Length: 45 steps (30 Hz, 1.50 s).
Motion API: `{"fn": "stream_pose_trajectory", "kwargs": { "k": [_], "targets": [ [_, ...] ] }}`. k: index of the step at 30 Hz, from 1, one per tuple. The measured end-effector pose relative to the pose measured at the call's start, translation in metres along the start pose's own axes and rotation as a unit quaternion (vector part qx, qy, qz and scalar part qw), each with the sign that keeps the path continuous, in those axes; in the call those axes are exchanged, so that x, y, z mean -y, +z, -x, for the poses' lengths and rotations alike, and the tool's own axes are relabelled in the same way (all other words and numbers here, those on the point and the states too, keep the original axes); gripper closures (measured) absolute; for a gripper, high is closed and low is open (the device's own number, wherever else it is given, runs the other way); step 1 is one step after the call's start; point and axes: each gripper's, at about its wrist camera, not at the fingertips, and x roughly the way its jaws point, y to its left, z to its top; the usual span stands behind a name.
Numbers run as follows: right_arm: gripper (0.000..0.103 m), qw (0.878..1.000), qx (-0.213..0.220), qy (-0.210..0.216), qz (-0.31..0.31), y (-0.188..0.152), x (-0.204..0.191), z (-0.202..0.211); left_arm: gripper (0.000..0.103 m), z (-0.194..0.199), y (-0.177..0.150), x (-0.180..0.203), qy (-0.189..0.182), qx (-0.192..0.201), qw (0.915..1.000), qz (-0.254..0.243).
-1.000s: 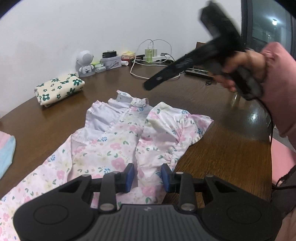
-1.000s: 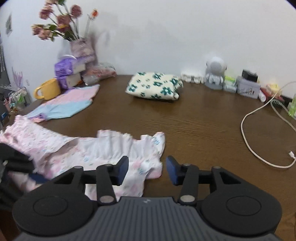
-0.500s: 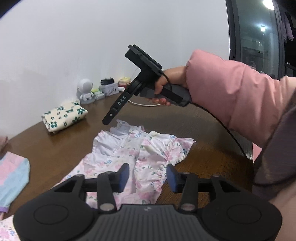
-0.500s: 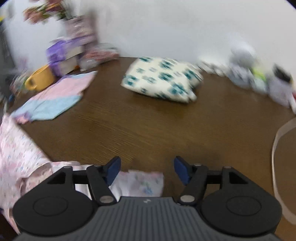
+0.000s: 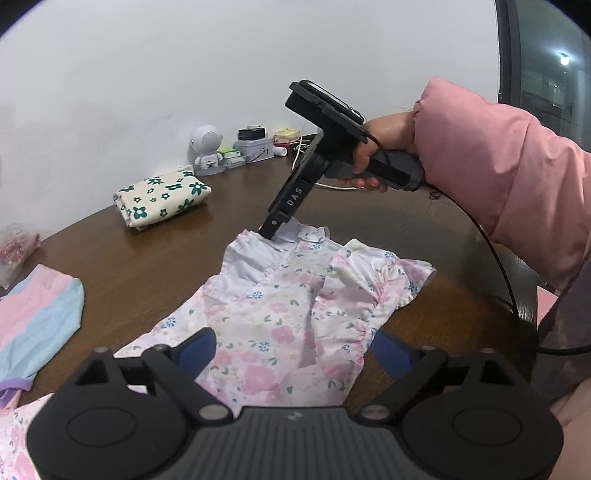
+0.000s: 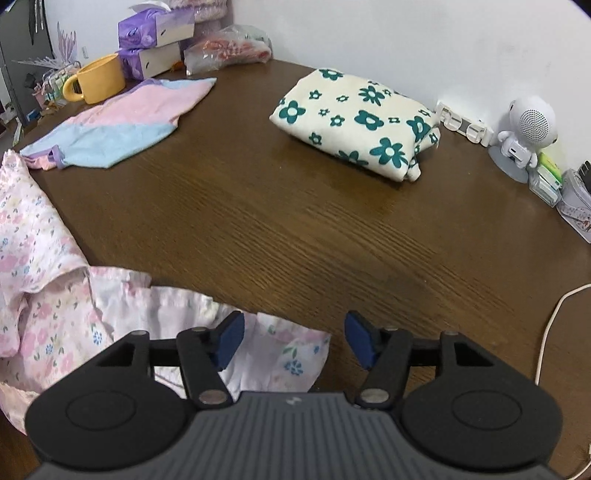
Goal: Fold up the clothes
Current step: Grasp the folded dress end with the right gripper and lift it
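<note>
left gripper (image 5: 291, 349) wide open over floral dress (image 5: 280, 314) lower centre, right gripper (image 6: 293, 338) open at dress collar, folded garment (image 6: 358, 122) upper right

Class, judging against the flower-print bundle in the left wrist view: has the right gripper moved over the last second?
Yes. The right gripper has come down, leftwards towards the flower-print bundle, onto the pink dress's collar.

Count: one pink floral cotton dress (image 5: 280, 317); one folded cream cloth with green flowers (image 6: 358, 122); one pink-and-blue striped garment (image 6: 122, 122); one yellow ceramic mug (image 6: 98, 79); two purple tissue boxes (image 6: 155, 29); one white robot figurine (image 6: 526, 129).
</note>
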Motion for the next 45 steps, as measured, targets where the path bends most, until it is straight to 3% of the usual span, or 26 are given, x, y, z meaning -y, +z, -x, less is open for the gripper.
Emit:
{"fn": "stream_pose_trajectory", "kwargs": {
  "k": [4, 8, 11, 16, 21, 26, 28, 30, 32, 34, 39, 41, 42, 45],
  "targets": [
    [0.097, 1.0, -0.001, 0.003, 0.006, -0.001, -0.004, -0.002, 0.006, -0.003, 0.001, 0.0, 0.002, -0.006, 1.0, 0.002],
    [0.099, 1.0, 0.025, -0.01, 0.015, -0.004, -0.011, 0.014, 0.006, -0.003, 0.0, -0.001, 0.009, -0.009, 0.9999, 0.003],
    [0.099, 0.996, 0.078, -0.01, 0.04, -0.014, -0.025, 0.049, 0.006, -0.001, -0.001, -0.003, 0.02, -0.008, 0.9997, 0.008],
    [0.099, 0.98, 0.146, -0.027, 0.136, -0.061, -0.083, 0.111, 0.006, -0.001, -0.002, -0.012, 0.034, -0.01, 0.9991, 0.024],
    [0.099, 0.962, 0.149, -0.058, 0.22, -0.122, -0.133, 0.127, 0.006, -0.005, 0.014, -0.03, 0.057, 0.004, 0.9961, 0.068],
    [0.099, 0.946, 0.136, -0.079, 0.284, -0.149, -0.162, 0.114, 0.006, -0.022, 0.054, -0.054, 0.078, 0.028, 0.9874, 0.135],
    [0.099, 0.939, 0.127, -0.084, 0.308, -0.154, -0.173, 0.107, 0.007, -0.033, 0.07, -0.058, 0.089, 0.037, 0.9847, 0.145],
    [0.098, 0.936, 0.12, -0.086, 0.321, -0.158, -0.18, 0.102, 0.014, -0.045, 0.08, -0.055, 0.084, 0.033, 0.9879, 0.126],
    [0.098, 0.935, 0.115, -0.09, 0.323, -0.161, -0.183, 0.097, 0.049, -0.059, 0.087, -0.049, 0.074, 0.016, 0.9926, 0.094],
    [0.097, 0.938, 0.115, -0.095, 0.313, -0.163, -0.181, 0.093, 0.071, -0.072, 0.082, -0.034, 0.044, -0.017, 0.9975, 0.053],
    [0.09, 0.955, 0.139, -0.078, 0.248, -0.17, -0.168, 0.101, 0.074, -0.091, 0.053, 0.002, 0.022, -0.055, 0.9975, -0.039],
    [0.071, 0.965, 0.165, -0.067, 0.193, -0.174, -0.158, 0.112, 0.074, -0.096, 0.045, 0.008, 0.015, -0.06, 0.9971, -0.045],
    [0.055, 0.969, 0.18, -0.062, 0.159, -0.177, -0.152, 0.119, 0.074, -0.098, 0.041, 0.01, 0.016, -0.061, 0.997, -0.044],
    [0.047, 0.978, 0.199, -0.041, 0.05, -0.189, -0.135, 0.131, 0.072, -0.101, 0.035, 0.01, 0.017, -0.059, 0.9973, -0.041]
  ]
}}
